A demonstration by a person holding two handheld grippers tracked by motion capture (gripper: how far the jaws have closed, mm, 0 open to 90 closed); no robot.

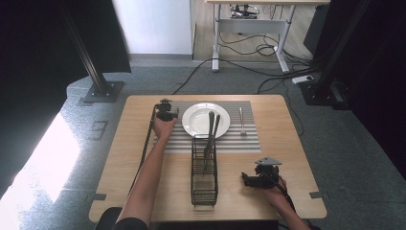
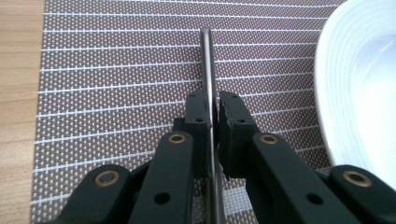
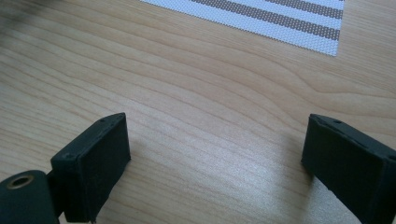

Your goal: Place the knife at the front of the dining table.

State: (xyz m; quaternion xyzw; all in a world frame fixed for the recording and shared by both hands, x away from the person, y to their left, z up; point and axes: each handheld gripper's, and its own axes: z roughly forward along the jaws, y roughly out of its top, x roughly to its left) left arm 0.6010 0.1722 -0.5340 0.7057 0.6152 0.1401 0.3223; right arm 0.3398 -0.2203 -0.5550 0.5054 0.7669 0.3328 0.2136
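Observation:
My left gripper point(image 1: 165, 113) point(image 2: 212, 100) is shut on the thin handle of a metal utensil point(image 2: 207, 60). It holds it low over the striped placemat point(image 2: 116, 70), just left of the white plate point(image 1: 194, 120) point(image 2: 364, 84). The handle's rounded end points away from me; its working end is hidden under the jaws. My right gripper point(image 1: 247, 179) point(image 3: 219, 140) hovers open over bare wood near the table's front right, with nothing between its fingers.
A black wire basket point(image 1: 204, 178) stands in the middle of the wooden table point(image 1: 287, 153), with two dark utensils point(image 1: 211, 134) leaning out over the plate. A fork point(image 1: 242, 120) lies on the placemat point(image 1: 249, 139) right of the plate. A corner of the placemat point(image 3: 280, 18) lies ahead of the right gripper.

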